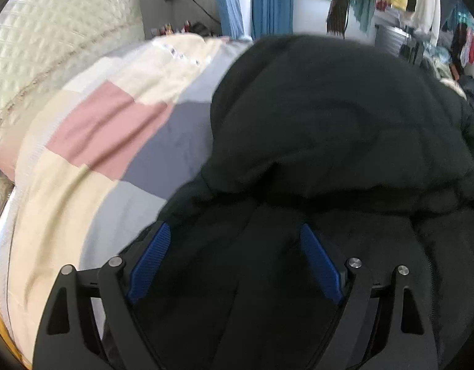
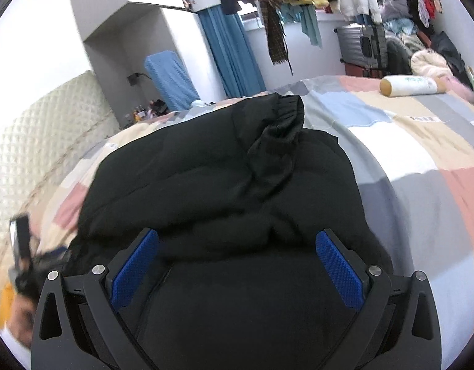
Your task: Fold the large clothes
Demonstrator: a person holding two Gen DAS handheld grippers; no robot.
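Right wrist: black coat (image 2: 218, 185) on patchwork bedspread (image 2: 406, 154), roll (image 2: 409, 85) behind.

The bed (image 2: 406, 154), spread with a patchwork cover of pink, cream and grey, carried a bulky black garment (image 2: 221, 178); a cream cylindrical bolster (image 2: 412, 85) lay near its far edge.

Much of the patchwork bedspread (image 1: 92, 141) is hidden under the black garment (image 1: 314, 129), whose near part is cut off by the lower edge in both views. Beyond the black garment (image 2: 218, 182), small items on a far surface (image 2: 147, 109) cannot be identified. Left of the garment, a dark object (image 2: 22, 256) is blurred past recognition.
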